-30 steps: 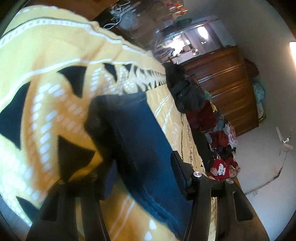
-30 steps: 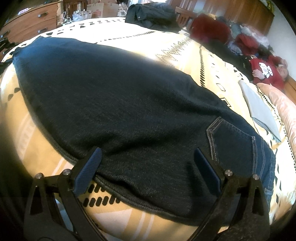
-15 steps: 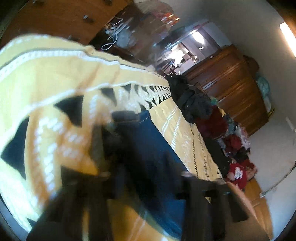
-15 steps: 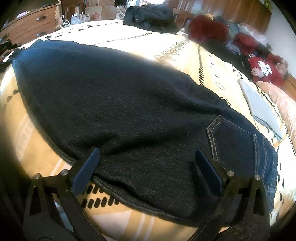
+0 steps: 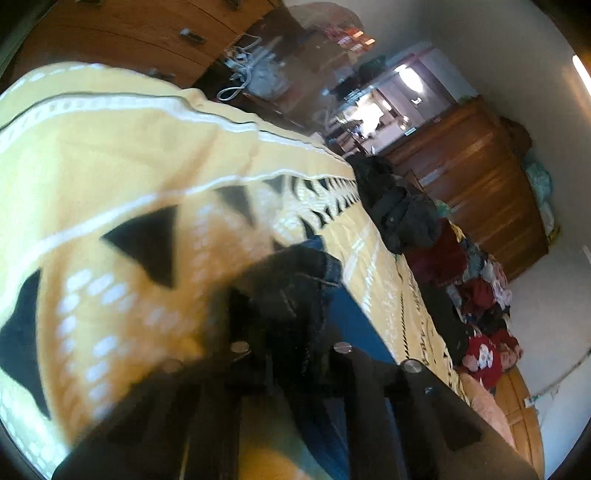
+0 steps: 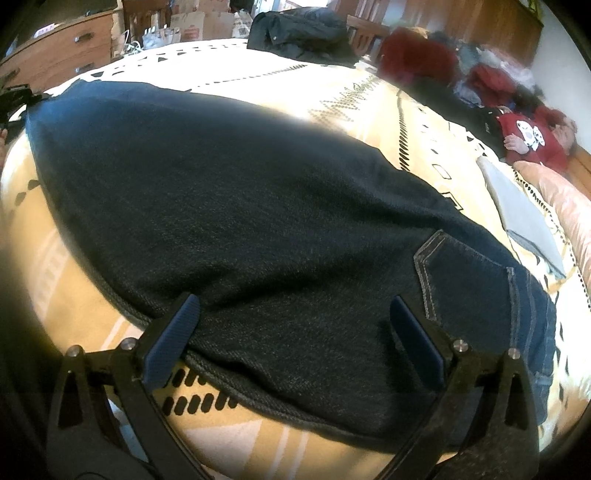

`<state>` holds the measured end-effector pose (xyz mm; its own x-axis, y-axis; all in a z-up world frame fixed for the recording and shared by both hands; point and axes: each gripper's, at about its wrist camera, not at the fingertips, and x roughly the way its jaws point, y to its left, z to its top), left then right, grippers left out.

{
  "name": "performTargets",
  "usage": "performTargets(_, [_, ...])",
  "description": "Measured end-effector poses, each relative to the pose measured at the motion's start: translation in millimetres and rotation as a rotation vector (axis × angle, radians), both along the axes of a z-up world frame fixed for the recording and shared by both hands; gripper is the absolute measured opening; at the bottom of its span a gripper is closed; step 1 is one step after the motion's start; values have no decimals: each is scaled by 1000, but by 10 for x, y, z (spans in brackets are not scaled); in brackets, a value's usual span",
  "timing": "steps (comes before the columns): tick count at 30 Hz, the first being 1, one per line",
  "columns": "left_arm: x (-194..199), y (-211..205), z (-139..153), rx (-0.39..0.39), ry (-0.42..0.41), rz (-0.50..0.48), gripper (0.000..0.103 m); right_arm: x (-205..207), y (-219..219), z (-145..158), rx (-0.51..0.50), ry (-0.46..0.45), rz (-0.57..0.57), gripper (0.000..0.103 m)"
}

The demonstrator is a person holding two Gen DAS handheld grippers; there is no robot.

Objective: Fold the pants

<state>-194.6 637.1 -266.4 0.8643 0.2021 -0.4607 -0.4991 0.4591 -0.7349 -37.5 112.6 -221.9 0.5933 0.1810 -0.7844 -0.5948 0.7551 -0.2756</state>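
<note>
So the bed (image 6: 354, 99) is pretty crowded along its far edge: a black jacket (image 6: 299, 33) is heaped at the top, then a pile of red and mixed clothes (image 6: 484, 77) runs along the side, and a child in a red top (image 6: 532, 138) is lying there too. A flat grey board-like thing (image 6: 517, 206) sits on the yellow patterned blanket (image 5: 110, 155) just past the waist end of the pants, next to a pink pillow (image 6: 565, 206). Wooden dressers (image 5: 480, 184) stand around the room. None of that clutter actually touches the pants.

The dark denim pants (image 6: 240, 206) are spread flat across the blanket, taking up most of the right wrist view, with the back pocket (image 6: 465, 280) toward the right. The near edge of the fabric runs right between the right gripper (image 6: 295, 332) fingers, with the left finger at the seam and the right one over the cloth below the pocket.

Right gripper's jaws are spread wide and not pinching anything, just sitting over the near edge.

The left gripper (image 5: 291, 347) is at the other end, and it's blurry there, but its jaws are clamped tight on a bunched-up bit of the pants' hem end (image 5: 295, 280), which is lifted into a little hump off the blanket.
</note>
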Motion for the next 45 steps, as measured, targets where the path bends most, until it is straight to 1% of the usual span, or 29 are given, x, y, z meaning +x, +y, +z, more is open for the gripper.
performTargets(3, [167, -227, 381, 127, -3, -85, 8, 13, 0, 65, 4, 34, 28, 93])
performTargets(6, [460, -591, 781, 244, -5, -204, 8, 6, -50, 178, 49, 80, 46, 87])
performTargets(8, [701, -853, 996, 288, -16, -295, 8, 32, -123, 295, 108, 114, 36, 85])
performTargets(10, [997, -1223, 1221, 337, -42, -409, 8, 92, -235, 443, 171, 122, -3, 85])
performTargets(13, [1431, -1820, 1423, 381, -82, -568, 8, 205, -490, 670, 285, 117, -91, 85])
performTargets(14, [1595, -2048, 1455, 390, -92, -630, 8, 245, -612, 736, 320, 107, -128, 85])
performTargets(15, [1689, -2201, 1465, 396, -96, -663, 8, 280, -717, 775, 338, 95, -159, 86])
performTargets(18, [2076, -2974, 1369, 436, -108, -816, 9, 370, -1018, 756, 352, 71, -236, 86])
performTargets(20, [2246, -3516, 1140, 430, -112, -934, 9, 435, -1192, 674, 350, 81, -280, 85])
performTargets(21, [2279, -3757, 996, 432, -97, -995, 9, 457, -1304, 608, 350, 89, -309, 86])
performTargets(22, [2313, -4011, 801, 430, -53, -1071, 11, 477, -1367, 575, 351, 96, -325, 86])
performTargets(23, [2366, -4246, 551, 412, 25, -1154, 13, 490, -1448, 520, 353, 109, -344, 86])
performTargets(24, [2410, -4474, 228, 379, 140, -1252, 19, 500, -1528, 466, 356, 125, -366, 86])
performTargets(25, [2387, -4639, -3, 404, 238, -1302, 27, 506, -1599, 440, 362, 138, -384, 86])
performTargets(26, [2287, -4695, -5, 474, 202, -1286, 30, 503, -1662, 428, 374, 148, -394, 86])
performTargets(27, [2204, -4728, 76, 516, 172, -1294, 37, 498, -1709, 436, 383, 152, -398, 86])
performTargets(28, [2205, -4736, 115, 502, 174, -1320, 54, 501, -1732, 462, 391, 153, -396, 86])
performTargets(29, [2199, -4735, 156, 489, 170, -1345, 61, 518, -1741, 495, 406, 156, -386, 86])
performTargets(31, [2114, -4741, 206, 514, 177, -1340, 63, 572, -1740, 563, 444, 160, -362, 86])
performTargets(32, [2071, -4739, 217, 504, 186, -1349, 63, 625, -1712, 604, 478, 169, -342, 86])
performTargets(34, [1984, -4714, 230, 469, 185, -1355, 63, 759, -1625, 638, 551, 208, -296, 86])
performTargets(35, [1936, -4662, 253, 427, 179, -1354, 63, 864, -1543, 637, 601, 245, -266, 86])
performTargets(37, [1887, -4563, 280, 375, 166, -1341, 63, 1079, -1346, 512, 681, 387, -213, 86])
performTargets(38, [1843, -4479, 323, 343, 155, -1327, 63, 1238, -1211, 366, 750, 524, -195, 86])
performTargets(40, [1820, -4456, 432, 326, 145, -1291, 63, 1387, -1047, 134, 829, 700, -210, 85])
performTargets(41, [1777, -4374, 478, 318, 134, -1269, 63, 1450, -929, -5, 838, 796, -213, 84])
performTargets(42, [1739, -4289, 526, 311, 124, -1247, 63, 1470, -854, -54, 797, 798, -229, 84])
performTargets(43, [1711, -4219, 558, 310, 123, -1229, 63, 1459, -790, -61, 762, 775, -227, 85])
performTargets(45, [1659, -4046, 610, 300, 119, -1184, 63, 1467, -695, -39, 742, 768, -208, 85])
